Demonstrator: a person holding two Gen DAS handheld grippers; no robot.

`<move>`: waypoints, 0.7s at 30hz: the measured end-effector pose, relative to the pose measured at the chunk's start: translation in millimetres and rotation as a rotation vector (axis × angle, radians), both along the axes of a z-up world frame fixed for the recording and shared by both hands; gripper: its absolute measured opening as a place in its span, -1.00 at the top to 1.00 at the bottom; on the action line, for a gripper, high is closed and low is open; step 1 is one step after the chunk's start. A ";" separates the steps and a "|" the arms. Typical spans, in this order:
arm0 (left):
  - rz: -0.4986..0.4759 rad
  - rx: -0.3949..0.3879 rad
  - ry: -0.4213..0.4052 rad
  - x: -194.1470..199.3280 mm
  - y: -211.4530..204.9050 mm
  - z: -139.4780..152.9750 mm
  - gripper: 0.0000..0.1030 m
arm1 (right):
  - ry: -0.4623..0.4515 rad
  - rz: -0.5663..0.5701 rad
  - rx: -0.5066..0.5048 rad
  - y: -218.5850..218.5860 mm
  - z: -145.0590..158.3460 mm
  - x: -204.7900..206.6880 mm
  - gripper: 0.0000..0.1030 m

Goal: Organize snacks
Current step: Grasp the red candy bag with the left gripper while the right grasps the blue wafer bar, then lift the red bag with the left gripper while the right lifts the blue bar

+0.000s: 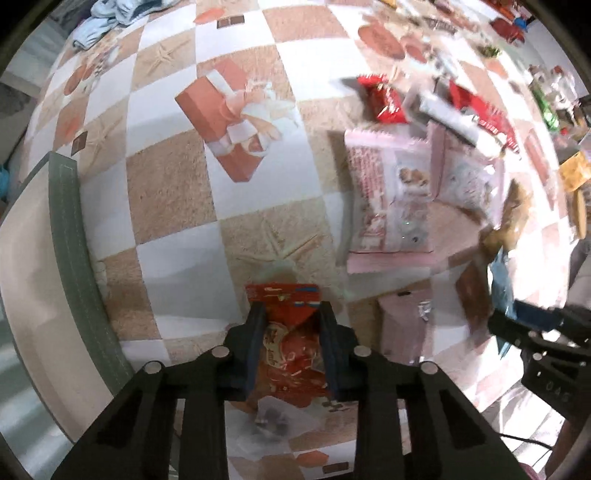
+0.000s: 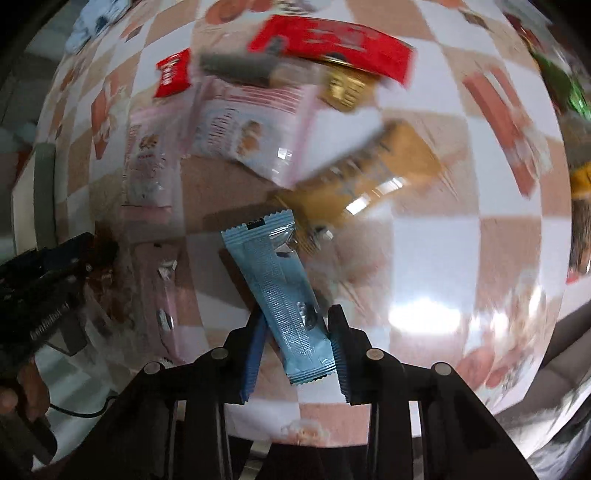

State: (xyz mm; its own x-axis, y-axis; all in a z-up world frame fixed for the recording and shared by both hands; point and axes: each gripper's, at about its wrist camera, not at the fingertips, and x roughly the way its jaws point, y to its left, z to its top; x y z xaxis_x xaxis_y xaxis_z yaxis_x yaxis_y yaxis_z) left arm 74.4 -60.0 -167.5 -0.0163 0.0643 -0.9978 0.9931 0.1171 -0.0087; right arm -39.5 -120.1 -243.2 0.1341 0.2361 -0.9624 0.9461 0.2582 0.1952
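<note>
My left gripper [image 1: 290, 308] is shut on a red snack packet [image 1: 291, 332] and holds it above the checkered tablecloth [image 1: 177, 192]. My right gripper [image 2: 295, 314] is shut on a light blue snack packet [image 2: 280, 291] and holds it above the table; that gripper and its blue packet show at the right edge of the left wrist view [image 1: 532, 332]. A loose pile of snacks lies beyond: pink bags [image 1: 388, 192] [image 2: 255, 125], red packets [image 1: 384, 99] [image 2: 332, 44], and a tan bag [image 2: 376, 177]. The left gripper shows at the left of the right wrist view [image 2: 55, 266].
A green-edged cushion or seat [image 1: 70, 236] borders the table on the left. Bottles and more packets [image 1: 550, 99] stand at the far right edge. A pink packet [image 1: 406, 325] lies near the front. Light blue cloth [image 1: 110, 14] lies at the far left.
</note>
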 end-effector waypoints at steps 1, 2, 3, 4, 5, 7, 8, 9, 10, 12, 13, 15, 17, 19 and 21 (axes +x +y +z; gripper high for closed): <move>0.003 -0.007 0.008 0.6 1.7 2.5 0.44 | -0.009 -0.022 0.008 1.6 -0.5 -8.6 0.31; 0.004 -0.012 0.014 1.5 3.5 4.8 0.46 | -0.019 -0.043 0.016 2.9 -1.0 -16.5 0.31; 0.004 -0.021 0.013 -0.1 5.8 8.0 0.49 | -0.024 -0.053 0.020 2.3 -3.7 -23.6 0.31; 0.005 -0.027 0.012 -1.0 7.5 9.9 0.50 | -0.031 -0.070 0.025 4.4 -3.6 -28.1 0.31; 0.009 -0.032 0.015 -2.1 10.2 12.3 0.50 | -0.038 -0.083 0.029 6.0 -2.8 -31.5 0.31; 0.018 -0.042 0.026 -3.3 14.5 17.2 0.50 | -0.044 -0.096 0.031 10.0 9.4 -38.5 0.31; 0.019 -0.049 0.030 -4.9 17.6 20.3 0.50 | -0.045 -0.100 0.029 12.1 19.1 -40.6 0.31; 0.019 -0.056 0.035 -6.3 20.3 23.1 0.53 | -0.048 -0.101 0.028 9.3 23.6 -51.8 0.31; 0.019 -0.060 0.043 -2.8 16.1 29.2 0.55 | -0.051 -0.104 0.027 9.6 26.1 -54.0 0.31; 0.017 -0.069 0.048 -4.1 22.6 33.1 0.64 | -0.056 -0.109 0.027 3.0 37.6 -61.8 0.31; 0.016 -0.071 0.049 -3.8 24.0 35.1 0.64 | -0.063 -0.113 0.024 3.3 40.9 -62.5 0.31; 0.017 -0.071 0.053 -1.6 25.9 37.3 0.64 | -0.069 -0.112 0.018 7.5 61.3 -70.9 0.31; 0.029 -0.062 0.047 8.5 24.4 38.5 0.64 | -0.069 -0.109 0.012 5.3 68.0 -74.1 0.31; 0.052 -0.048 0.036 15.8 19.2 37.5 0.52 | -0.060 -0.106 0.011 5.0 71.3 -78.4 0.31; 0.066 -0.025 0.046 20.5 13.5 28.9 -0.27 | -0.058 -0.105 0.018 3.6 66.1 -81.8 0.29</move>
